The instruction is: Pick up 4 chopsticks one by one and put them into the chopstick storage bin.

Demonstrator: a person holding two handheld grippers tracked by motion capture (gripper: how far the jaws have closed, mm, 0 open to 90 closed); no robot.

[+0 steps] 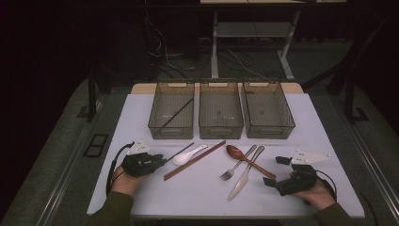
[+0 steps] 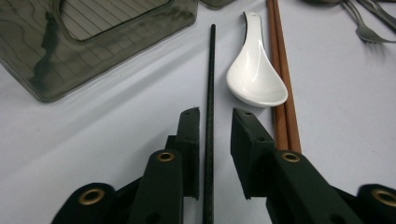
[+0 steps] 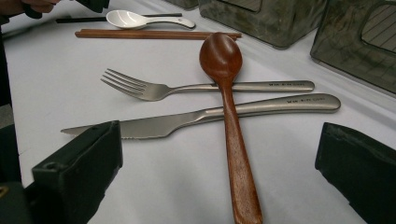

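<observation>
While I've got both hands parked at the bottom of the high view, quick inventory of the white table. Three smoky see-through bins sit in a row across the upper middle, and the left one has one black chopstick lying slantwise inside. Below them, from left to right: one more black chopstick, one white ceramic spoon, one pair of brown wooden chopsticks lying together, then one wooden spoon, one metal fork and one metal knife. The wooden spoon's handle lies across the fork and knife handles.

My left gripper is at the lower left of the high view. In its own view the fingers are slightly apart, one on each side of the loose black chopstick, which runs straight up between them; I can't tell if either is touching it. The white spoon sits just right of that stick, its bowl resting against the brown pair.

My right gripper is at the lower right of the high view, fingers wide apart with nothing in them, and the wooden spoon's handle points down between them.

Both metal handles have small engraved lettering, too small for me to read.
</observation>
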